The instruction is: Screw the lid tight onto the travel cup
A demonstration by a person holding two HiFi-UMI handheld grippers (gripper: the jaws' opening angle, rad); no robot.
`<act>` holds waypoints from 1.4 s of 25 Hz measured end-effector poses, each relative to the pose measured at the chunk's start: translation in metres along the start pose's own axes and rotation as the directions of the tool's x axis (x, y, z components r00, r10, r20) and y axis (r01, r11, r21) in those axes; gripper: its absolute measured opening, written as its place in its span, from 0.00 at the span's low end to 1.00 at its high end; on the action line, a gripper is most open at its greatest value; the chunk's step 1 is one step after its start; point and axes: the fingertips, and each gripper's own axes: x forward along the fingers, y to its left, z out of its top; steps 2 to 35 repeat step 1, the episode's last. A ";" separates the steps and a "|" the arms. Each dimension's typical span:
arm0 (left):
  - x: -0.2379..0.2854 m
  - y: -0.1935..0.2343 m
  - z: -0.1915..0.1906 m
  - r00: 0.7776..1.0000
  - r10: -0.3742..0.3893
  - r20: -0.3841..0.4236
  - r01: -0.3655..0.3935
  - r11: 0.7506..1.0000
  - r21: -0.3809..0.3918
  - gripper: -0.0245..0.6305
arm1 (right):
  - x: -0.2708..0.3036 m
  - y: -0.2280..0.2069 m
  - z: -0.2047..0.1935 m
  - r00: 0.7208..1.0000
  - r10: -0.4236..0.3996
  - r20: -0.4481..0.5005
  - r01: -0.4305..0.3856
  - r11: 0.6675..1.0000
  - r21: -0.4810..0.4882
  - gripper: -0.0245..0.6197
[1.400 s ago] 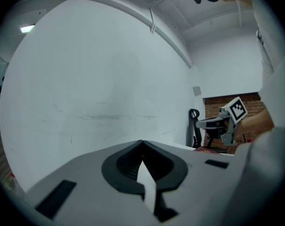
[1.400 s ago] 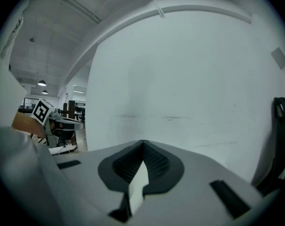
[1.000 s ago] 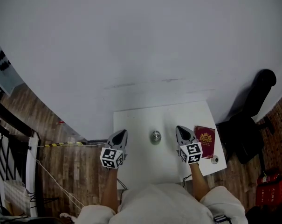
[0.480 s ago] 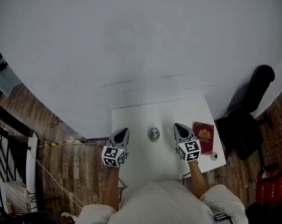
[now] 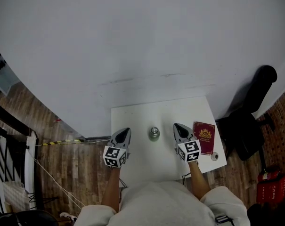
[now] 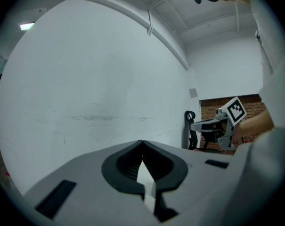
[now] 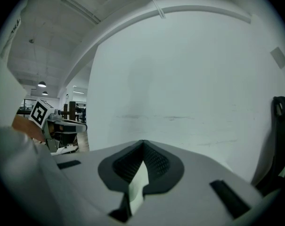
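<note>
A small metal travel cup (image 5: 154,133) stands upright near the middle of the white table (image 5: 142,117). A small round lid-like piece (image 5: 214,156) lies at the table's right front corner. My left gripper (image 5: 126,131) hovers left of the cup, shut and holding nothing. To the cup's right, my right gripper (image 5: 176,126) is also shut with nothing in it. Both are apart from the cup. In the left gripper view the left gripper (image 6: 142,143) points up at the wall with its jaws touching. The right gripper (image 7: 142,143) looks the same in its own view.
A dark red passport-like booklet (image 5: 204,138) lies on the table right of the right gripper. A black office chair (image 5: 249,121) stands beside the table's right edge. A white wall (image 5: 142,41) rises behind the table. Wooden floor (image 5: 71,164) and cables lie to the left.
The table and cup have slid slightly up and left in the head view. Both grippers keep their places beside the cup, still shut.
</note>
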 end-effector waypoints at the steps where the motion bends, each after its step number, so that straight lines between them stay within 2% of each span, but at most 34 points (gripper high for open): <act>1: 0.000 0.000 0.000 1.000 -0.001 -0.001 0.001 1.000 -0.001 0.05 | 0.000 0.000 0.000 1.000 0.001 0.001 -0.001 1.000 0.000 0.04; 35: 0.000 0.000 0.000 1.000 -0.001 -0.001 0.001 1.000 -0.001 0.05 | 0.000 0.000 0.000 1.000 0.001 0.001 -0.001 1.000 0.000 0.04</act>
